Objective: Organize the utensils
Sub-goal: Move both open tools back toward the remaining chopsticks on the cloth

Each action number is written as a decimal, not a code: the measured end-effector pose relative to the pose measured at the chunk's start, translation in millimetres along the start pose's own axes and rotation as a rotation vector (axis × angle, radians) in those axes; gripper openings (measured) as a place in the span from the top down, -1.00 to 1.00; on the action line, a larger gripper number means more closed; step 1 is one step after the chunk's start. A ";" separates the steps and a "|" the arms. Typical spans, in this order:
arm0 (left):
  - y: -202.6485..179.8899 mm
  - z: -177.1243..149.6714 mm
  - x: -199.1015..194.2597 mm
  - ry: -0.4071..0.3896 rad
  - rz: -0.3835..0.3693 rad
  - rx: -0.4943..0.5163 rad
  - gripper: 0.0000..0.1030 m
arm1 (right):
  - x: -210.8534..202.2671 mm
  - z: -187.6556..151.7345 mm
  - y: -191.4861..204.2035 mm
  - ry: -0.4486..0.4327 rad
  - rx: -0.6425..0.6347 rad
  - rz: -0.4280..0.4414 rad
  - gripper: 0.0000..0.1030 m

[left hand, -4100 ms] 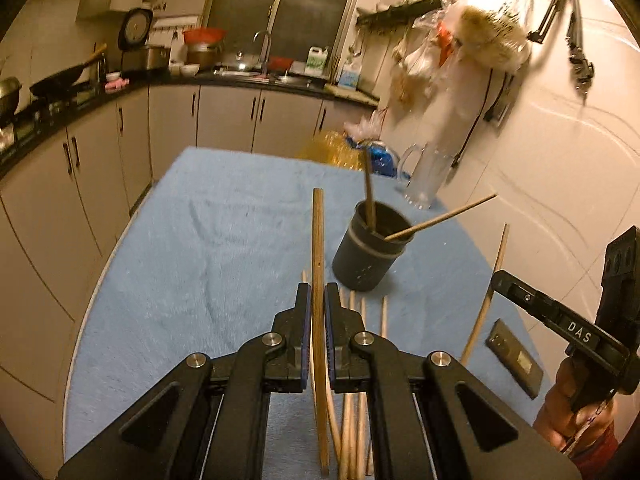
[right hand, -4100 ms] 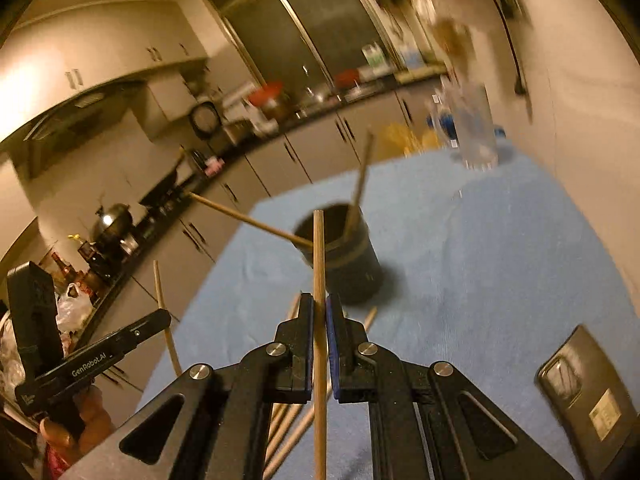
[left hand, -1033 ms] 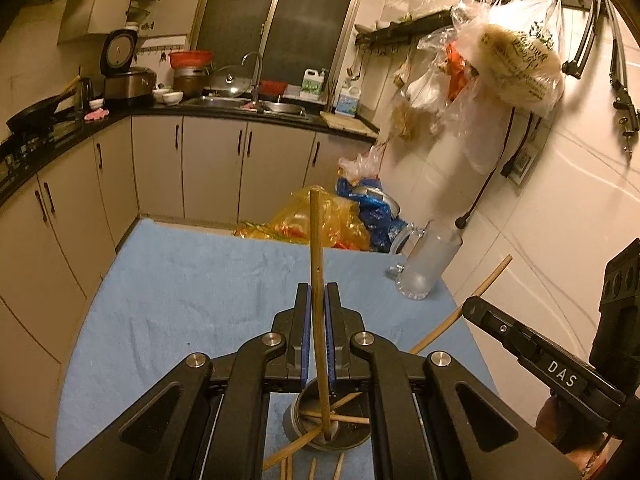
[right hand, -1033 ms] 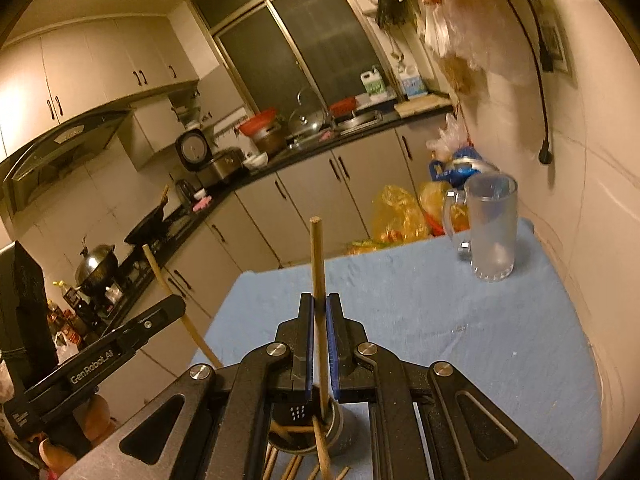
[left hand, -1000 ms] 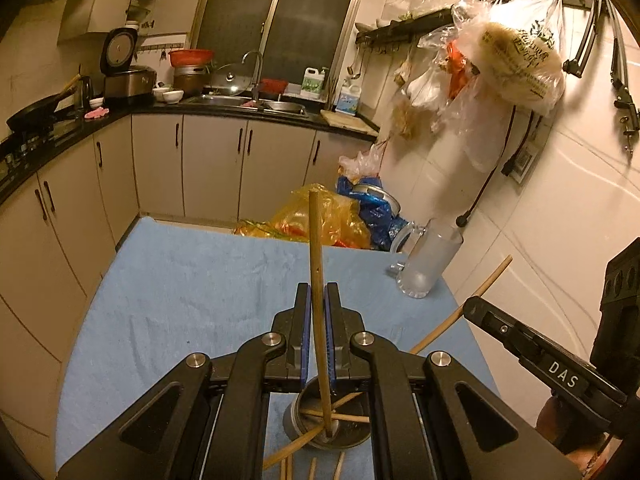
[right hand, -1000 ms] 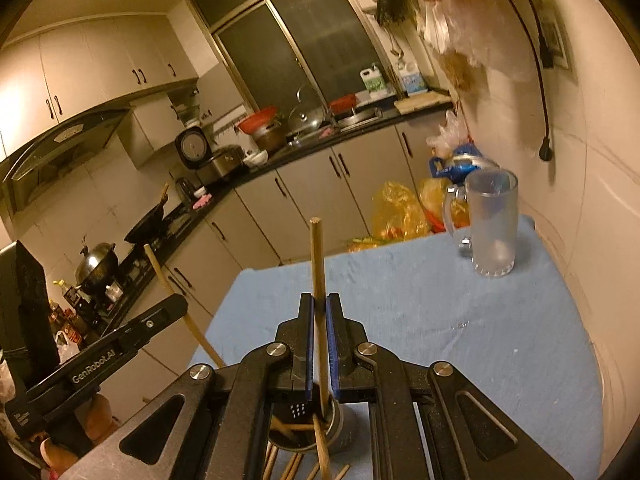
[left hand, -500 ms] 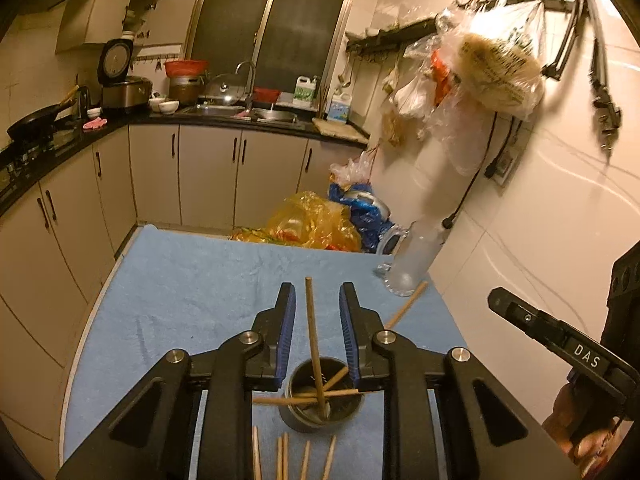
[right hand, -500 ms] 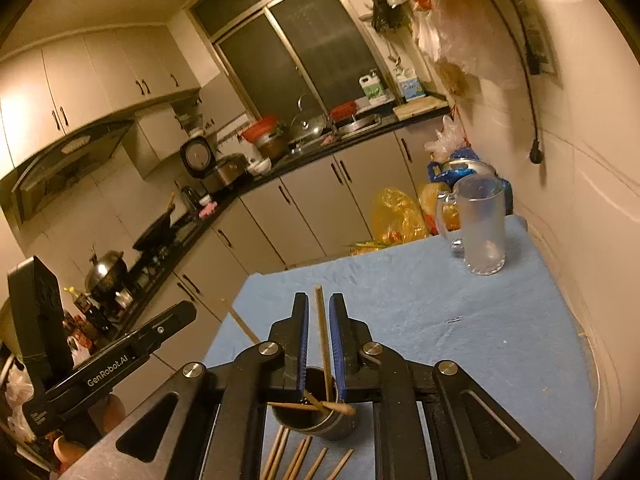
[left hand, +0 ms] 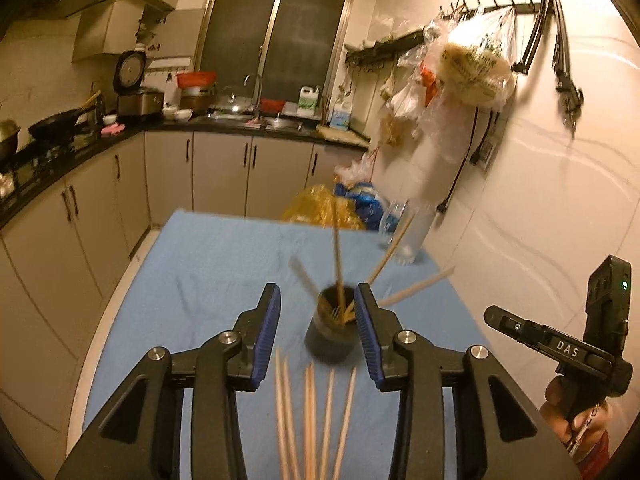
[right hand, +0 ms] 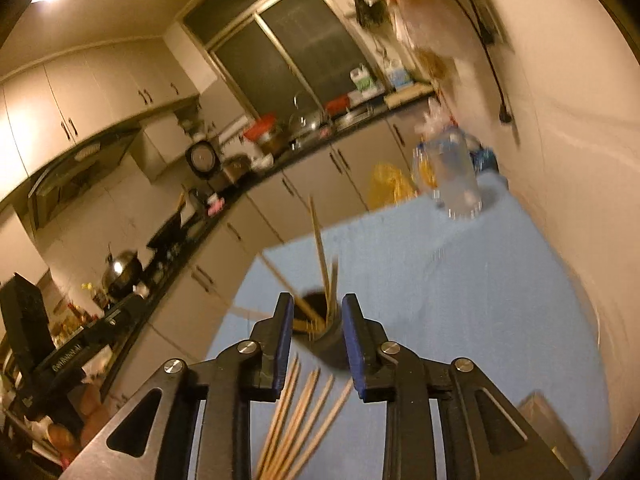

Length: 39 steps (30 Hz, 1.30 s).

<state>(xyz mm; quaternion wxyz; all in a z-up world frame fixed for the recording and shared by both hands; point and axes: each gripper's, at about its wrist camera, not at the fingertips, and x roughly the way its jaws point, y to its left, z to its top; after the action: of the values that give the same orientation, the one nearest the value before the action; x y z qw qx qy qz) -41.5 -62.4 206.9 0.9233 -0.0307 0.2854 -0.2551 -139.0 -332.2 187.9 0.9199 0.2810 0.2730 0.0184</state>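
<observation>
A dark cup (left hand: 331, 334) stands on the blue cloth and holds several wooden chopsticks (left hand: 338, 258) that lean outward. It also shows in the right wrist view (right hand: 328, 340), with its chopsticks (right hand: 319, 248). Several loose chopsticks (left hand: 310, 416) lie on the cloth in front of the cup, also seen in the right wrist view (right hand: 298, 420). My left gripper (left hand: 317, 334) is open and empty, above and just in front of the cup. My right gripper (right hand: 316, 346) is open and empty too, likewise over the cup. The right gripper shows at the left view's right edge (left hand: 560, 350).
A glass mug (left hand: 412, 236) stands at the table's far right by the wall; it shows in the right view (right hand: 456, 178). Plastic bags (left hand: 320, 206) sit beyond the far edge. A dark flat device (right hand: 550, 430) lies at the near right. Kitchen cabinets (left hand: 60, 240) run along the left.
Both grippers have opened and let go of their chopsticks, which now stand in the cup. Both grippers have pulled back and up from the cup.
</observation>
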 end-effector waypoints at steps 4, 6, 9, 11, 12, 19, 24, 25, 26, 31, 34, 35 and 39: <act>18.9 -48.6 5.2 0.056 0.036 0.007 0.28 | 21.1 -41.6 -4.4 0.085 0.009 -0.022 0.47; 25.3 -71.4 10.7 0.082 0.049 0.012 0.28 | 30.9 -59.5 -6.1 0.115 0.008 -0.045 0.47; 38.6 -110.9 23.5 0.139 0.063 0.001 0.28 | 46.9 -86.6 -9.1 0.169 0.019 -0.063 0.47; 45.6 -130.7 30.8 0.178 0.072 -0.011 0.28 | 57.4 -99.8 -10.3 0.210 0.018 -0.061 0.47; 48.1 -136.8 34.6 0.195 0.071 -0.019 0.28 | 62.6 -105.7 -11.0 0.230 0.020 -0.062 0.47; 63.9 -156.1 46.1 0.258 0.061 -0.065 0.28 | 89.3 -116.5 -13.3 0.310 0.069 -0.069 0.47; 69.7 -154.3 50.2 0.273 0.056 -0.096 0.28 | 114.2 -108.4 -9.9 0.353 0.106 -0.079 0.52; 70.6 -154.2 50.2 0.276 0.056 -0.099 0.28 | 119.8 -105.9 -8.1 0.360 0.106 -0.090 0.54; 71.7 -154.1 50.4 0.280 0.054 -0.104 0.28 | 129.1 -103.0 -5.6 0.377 0.103 -0.106 0.54; 77.7 -151.2 53.2 0.312 0.051 -0.116 0.28 | 160.1 -98.4 3.8 0.426 0.086 -0.182 0.63; 79.9 -149.1 53.8 0.321 0.048 -0.113 0.28 | 172.8 -100.7 8.9 0.453 0.050 -0.236 0.68; 80.4 -147.8 54.3 0.325 0.041 -0.112 0.28 | 175.1 -103.1 8.8 0.462 0.050 -0.239 0.69; 81.0 -138.6 59.8 0.344 0.028 -0.114 0.28 | 178.3 -107.4 12.1 0.476 -0.002 -0.274 0.76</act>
<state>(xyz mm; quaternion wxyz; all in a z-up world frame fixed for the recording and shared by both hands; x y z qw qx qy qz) -37.6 -9.0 44.2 0.8611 -0.0348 0.4537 -0.2270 -41.1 -234.2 32.2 0.8240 0.2284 0.5168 -0.0406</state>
